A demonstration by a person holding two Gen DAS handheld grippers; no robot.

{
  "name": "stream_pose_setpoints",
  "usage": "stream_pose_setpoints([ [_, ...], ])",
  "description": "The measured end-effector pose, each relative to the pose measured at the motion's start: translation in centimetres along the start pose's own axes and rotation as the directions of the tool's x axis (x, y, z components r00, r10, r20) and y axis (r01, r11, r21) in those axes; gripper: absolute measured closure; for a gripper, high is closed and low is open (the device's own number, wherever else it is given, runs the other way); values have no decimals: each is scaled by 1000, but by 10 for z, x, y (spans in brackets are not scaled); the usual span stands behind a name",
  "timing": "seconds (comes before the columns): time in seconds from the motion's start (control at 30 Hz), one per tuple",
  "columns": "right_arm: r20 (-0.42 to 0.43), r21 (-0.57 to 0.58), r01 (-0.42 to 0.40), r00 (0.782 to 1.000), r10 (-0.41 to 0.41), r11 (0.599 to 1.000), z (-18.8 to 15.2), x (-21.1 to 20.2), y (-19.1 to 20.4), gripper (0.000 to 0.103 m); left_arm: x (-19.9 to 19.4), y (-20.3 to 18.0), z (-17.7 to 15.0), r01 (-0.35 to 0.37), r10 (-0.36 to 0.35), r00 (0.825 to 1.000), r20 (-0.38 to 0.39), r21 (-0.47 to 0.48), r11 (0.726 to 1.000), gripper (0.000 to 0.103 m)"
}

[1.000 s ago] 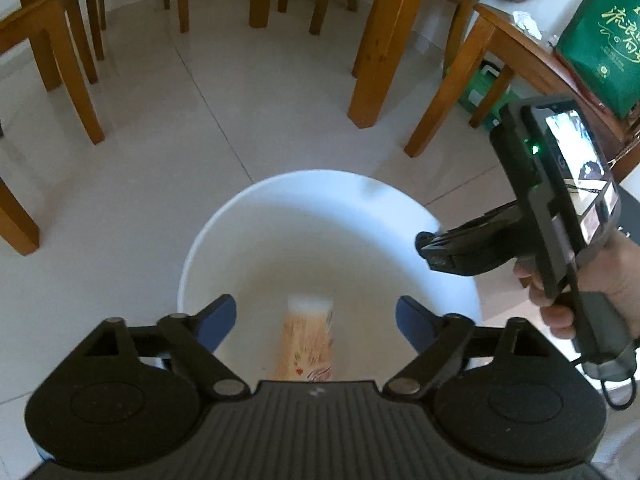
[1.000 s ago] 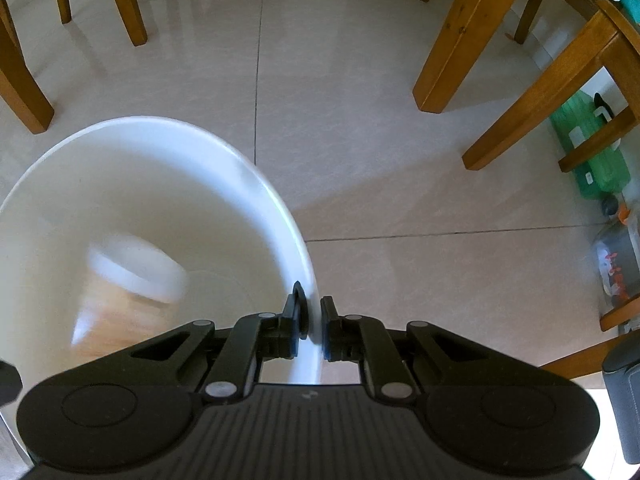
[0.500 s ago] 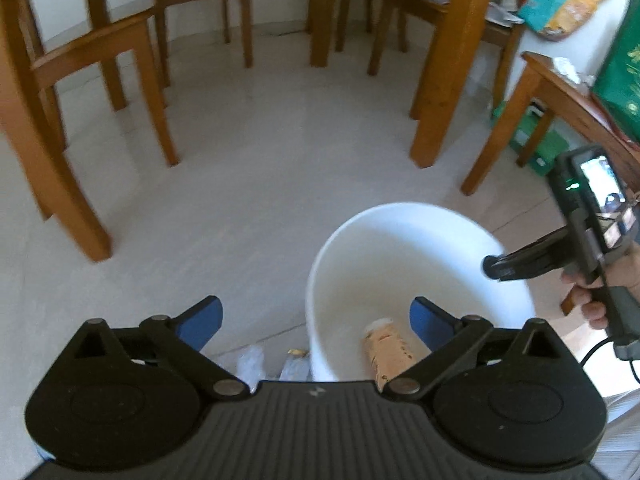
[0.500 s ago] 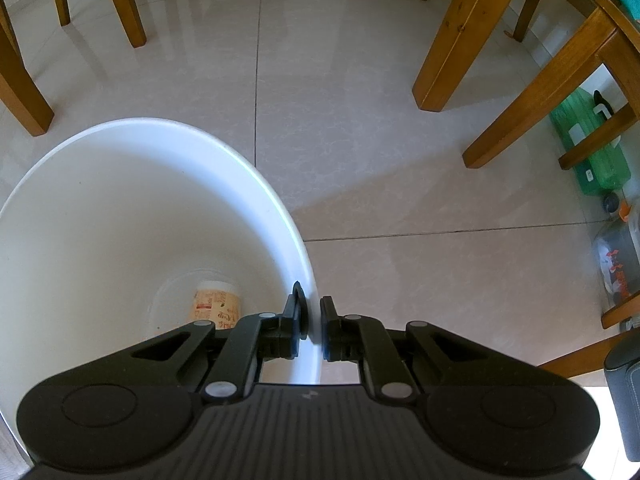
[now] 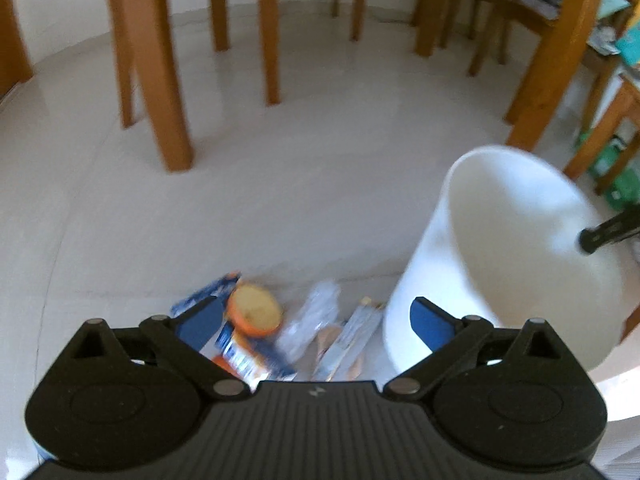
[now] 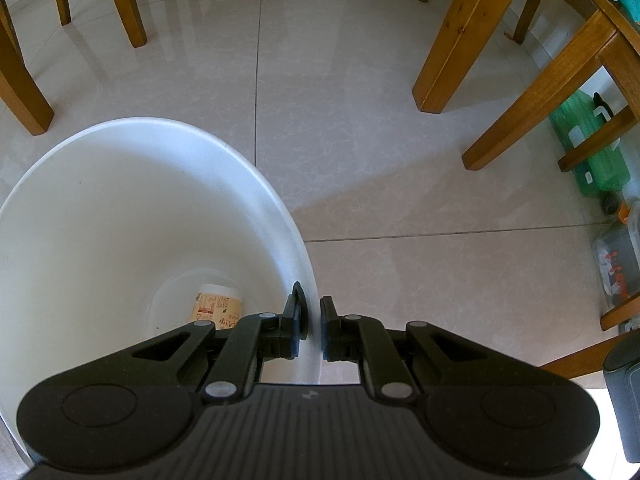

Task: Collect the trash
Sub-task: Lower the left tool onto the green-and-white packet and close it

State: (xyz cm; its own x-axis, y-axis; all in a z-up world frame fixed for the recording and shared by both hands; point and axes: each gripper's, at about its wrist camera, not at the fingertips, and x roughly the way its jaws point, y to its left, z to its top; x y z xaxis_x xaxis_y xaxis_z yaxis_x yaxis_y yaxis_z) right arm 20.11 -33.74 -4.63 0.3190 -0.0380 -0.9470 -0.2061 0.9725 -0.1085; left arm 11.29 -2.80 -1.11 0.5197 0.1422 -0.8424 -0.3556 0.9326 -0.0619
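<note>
Right gripper (image 6: 311, 322) clamps the bin (image 6: 120, 200) rim; left gripper (image 5: 316, 320) spread wide

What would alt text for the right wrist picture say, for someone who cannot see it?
Seen from above, the right hand-held gripper is shut on the rim of a white bucket standing on a pale tiled floor. A paper cup lies at the bucket's bottom. Wooden furniture legs surround the scene.
</note>
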Motion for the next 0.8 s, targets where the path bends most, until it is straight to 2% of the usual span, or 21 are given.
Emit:
stream_pose_setpoints([
  [0.3, 2, -6, 1, 1000, -1, 1000, 1, 0, 0, 91, 44, 34, -64, -68, 59, 994, -90, -94, 993, 3],
  [0.4, 3, -11, 1, 1000, -1, 1000, 1, -1, 0, 91, 63, 43, -87, -114, 99, 984, -147, -103, 988, 3],
  [0.53, 3, -15, 8, 1000, -8, 1000, 2, 0, 1, 90, 81, 59, -119, -117, 79, 975, -208, -179, 977, 3],
  [0.67, 7, -22, 11, 1000, -11, 1000, 2, 0, 2, 90, 97, 64, -147, -152, 116, 968, -224, -148, 977, 3],
  [0.8, 11, -29, 12, 1000, -12, 1000, 1, -1, 3, 90, 112, 72, -167, -157, 119, 968, -223, -161, 974, 3],
])
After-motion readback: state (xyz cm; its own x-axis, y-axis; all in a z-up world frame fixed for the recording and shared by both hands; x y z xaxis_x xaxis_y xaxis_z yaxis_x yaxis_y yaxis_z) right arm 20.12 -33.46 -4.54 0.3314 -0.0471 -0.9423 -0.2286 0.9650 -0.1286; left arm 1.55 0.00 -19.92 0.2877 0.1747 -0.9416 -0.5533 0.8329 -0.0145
